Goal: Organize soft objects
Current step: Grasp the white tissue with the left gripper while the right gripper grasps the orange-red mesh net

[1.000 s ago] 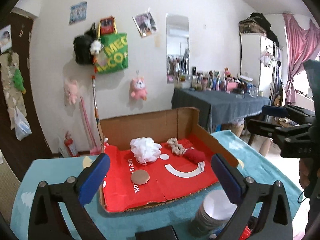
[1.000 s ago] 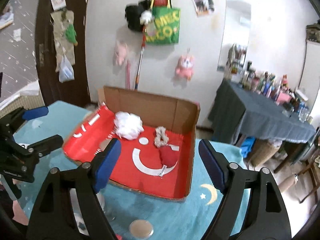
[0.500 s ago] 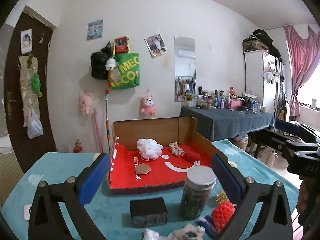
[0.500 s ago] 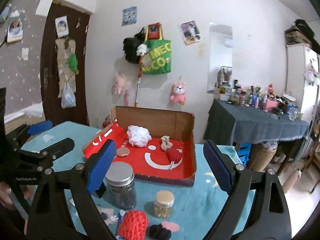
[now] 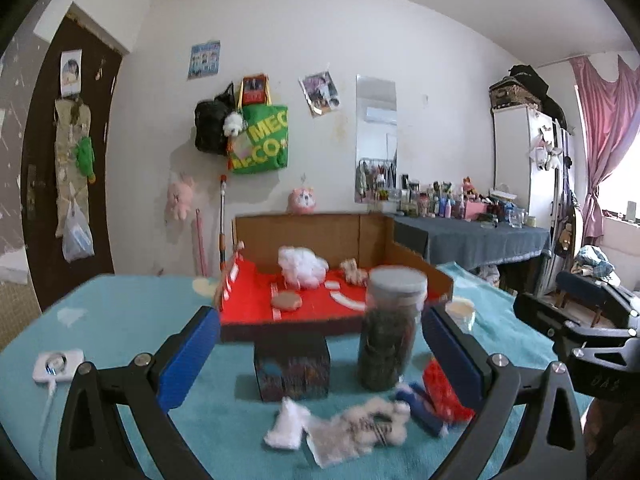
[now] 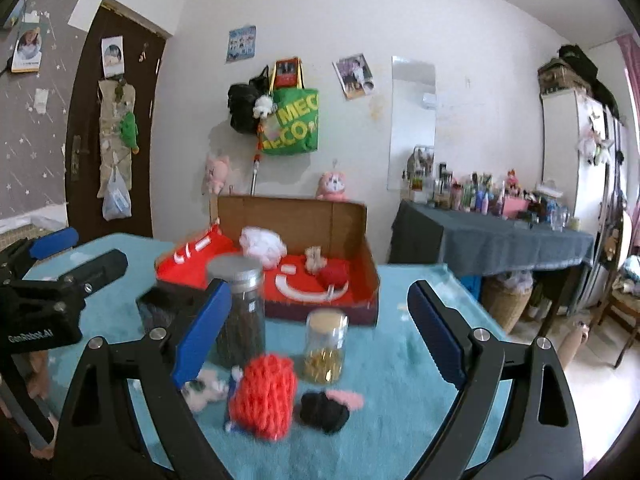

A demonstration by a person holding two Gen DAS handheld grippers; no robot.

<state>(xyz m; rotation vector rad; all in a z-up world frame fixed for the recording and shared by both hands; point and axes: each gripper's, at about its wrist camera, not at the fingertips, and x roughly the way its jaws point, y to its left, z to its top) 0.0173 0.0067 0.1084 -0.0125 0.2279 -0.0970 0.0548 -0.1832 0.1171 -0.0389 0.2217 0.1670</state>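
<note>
I am looking into a lived-in bedroom at home. Ahead of my right claw, a green tote bag [image 6: 292, 122] and pink plush toys [image 6: 334, 186] hang on the white wall beside a narrow mirror [image 6: 412, 120]. Off to its right stands a dressing table [image 6: 492, 236] crowded with cosmetic bottles, then a white wardrobe [image 6: 576, 184]. Pink curtains [image 5: 600, 128] frame the window.

On the wall I read "MEC" over "CO" in white on the green tote bag [image 6: 294, 124]. My left gripper [image 6: 48, 304] bears "GenRobot.AI" on its body.
</note>
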